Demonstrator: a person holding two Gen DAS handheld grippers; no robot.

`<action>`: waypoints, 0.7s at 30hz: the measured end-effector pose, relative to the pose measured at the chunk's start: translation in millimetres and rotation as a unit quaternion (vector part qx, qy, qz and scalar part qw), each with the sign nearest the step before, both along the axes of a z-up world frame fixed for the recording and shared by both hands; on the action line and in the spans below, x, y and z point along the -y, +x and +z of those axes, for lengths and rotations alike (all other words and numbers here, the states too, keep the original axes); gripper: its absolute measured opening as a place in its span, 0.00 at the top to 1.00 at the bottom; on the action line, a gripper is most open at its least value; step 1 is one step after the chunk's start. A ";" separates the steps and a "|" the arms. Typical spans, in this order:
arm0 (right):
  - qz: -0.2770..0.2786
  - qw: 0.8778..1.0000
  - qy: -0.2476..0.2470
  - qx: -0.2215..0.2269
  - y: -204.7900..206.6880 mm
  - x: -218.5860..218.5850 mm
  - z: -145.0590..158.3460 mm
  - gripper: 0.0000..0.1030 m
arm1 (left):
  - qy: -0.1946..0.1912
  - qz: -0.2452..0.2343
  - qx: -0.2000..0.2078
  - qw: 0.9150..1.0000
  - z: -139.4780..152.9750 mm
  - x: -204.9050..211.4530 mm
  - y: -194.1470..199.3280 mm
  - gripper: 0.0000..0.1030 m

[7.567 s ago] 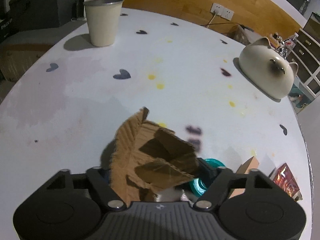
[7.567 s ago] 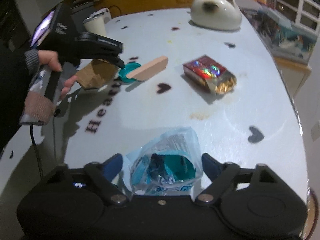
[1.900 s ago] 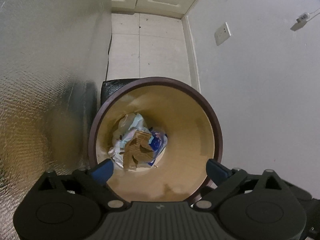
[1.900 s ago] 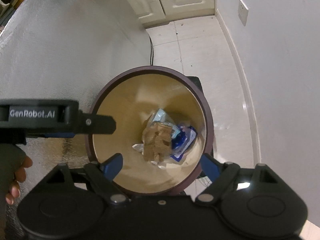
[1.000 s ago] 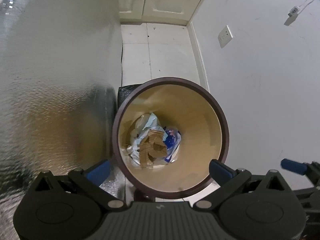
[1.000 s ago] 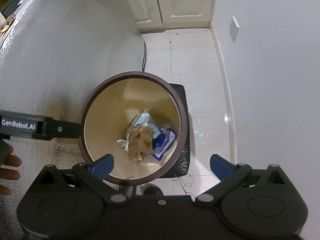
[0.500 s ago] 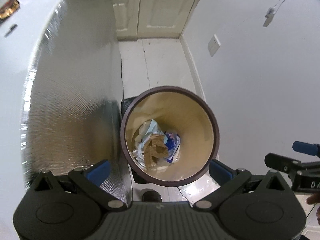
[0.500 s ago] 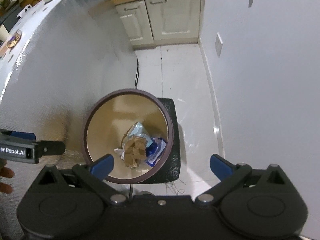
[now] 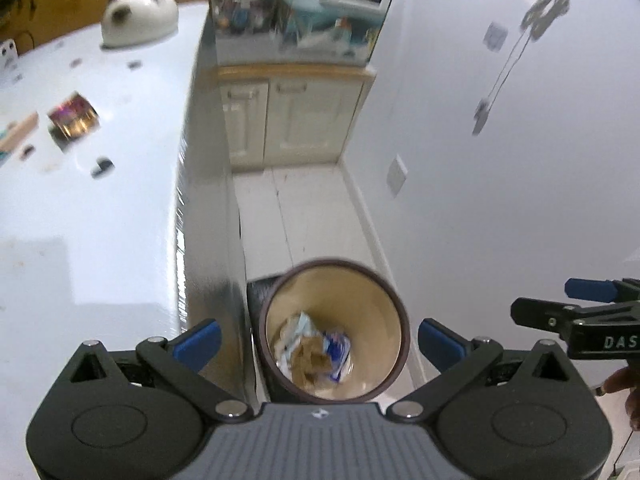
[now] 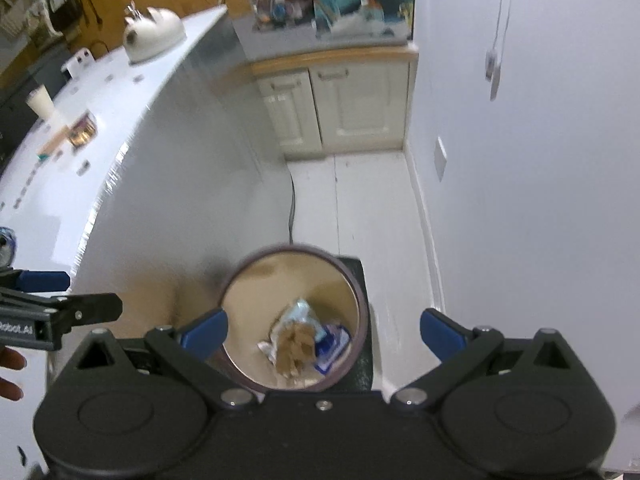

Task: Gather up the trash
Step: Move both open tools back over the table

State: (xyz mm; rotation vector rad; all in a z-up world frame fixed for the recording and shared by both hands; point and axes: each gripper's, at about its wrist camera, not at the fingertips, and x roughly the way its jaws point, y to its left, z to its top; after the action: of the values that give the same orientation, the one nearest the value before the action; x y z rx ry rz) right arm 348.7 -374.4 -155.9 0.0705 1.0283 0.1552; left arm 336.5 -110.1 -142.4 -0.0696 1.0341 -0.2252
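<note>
A round trash bin (image 9: 394, 300) with a dark rim stands on the floor beside the table; it also shows in the right wrist view (image 10: 352, 276). Inside lie the torn cardboard (image 9: 310, 356), a clear plastic bag (image 9: 296, 326) and a blue wrapper (image 9: 336, 350). My left gripper (image 9: 318, 338) is open and empty, high above the bin. My right gripper (image 10: 322, 330) is open and empty too, above the bin. On the white table (image 9: 100, 208) lie a shiny snack packet (image 9: 74, 116) and a wooden block (image 9: 18, 132).
A cat-shaped white pot (image 9: 138, 20) sits at the table's far end, and a paper cup (image 10: 40, 104) stands further along. Cream cabinets (image 9: 292, 116) close off the tiled floor strip (image 9: 296, 216). A white wall (image 9: 500, 180) runs on the right.
Both grippers have risen well above the bin and tilted up, so the bin looks smaller and the table top and cabinets have come into view. Both stay open.
</note>
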 end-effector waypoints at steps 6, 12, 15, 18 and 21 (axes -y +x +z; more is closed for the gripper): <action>-0.006 0.999 0.004 0.037 -18.7 -23.3 42.7 0.00 | -0.018 0.013 0.050 0.998 44.9 -36.0 -25.7 0.00; -0.005 0.997 -0.003 0.078 -37.3 -61.8 78.0 0.00 | -0.027 0.037 0.093 0.995 80.4 -89.3 -47.8 0.00; -0.002 0.996 0.000 0.093 -43.4 -86.3 90.5 0.00 | -0.025 0.057 0.111 0.992 93.0 -122.5 -58.7 0.00; 0.008 0.994 0.002 0.107 -45.2 -115.2 100.6 0.00 | -0.022 0.076 0.123 0.989 102.1 -157.1 -68.6 0.00; 0.023 0.993 0.008 0.120 -44.8 -147.7 109.4 0.00 | -0.020 0.099 0.131 0.986 109.1 -195.6 -75.7 0.00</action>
State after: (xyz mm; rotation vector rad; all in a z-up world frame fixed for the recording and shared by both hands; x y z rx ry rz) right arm 303.9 -226.8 -46.5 0.0408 0.7896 0.2090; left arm 260.9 85.5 -33.2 -0.1738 0.7557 -0.0719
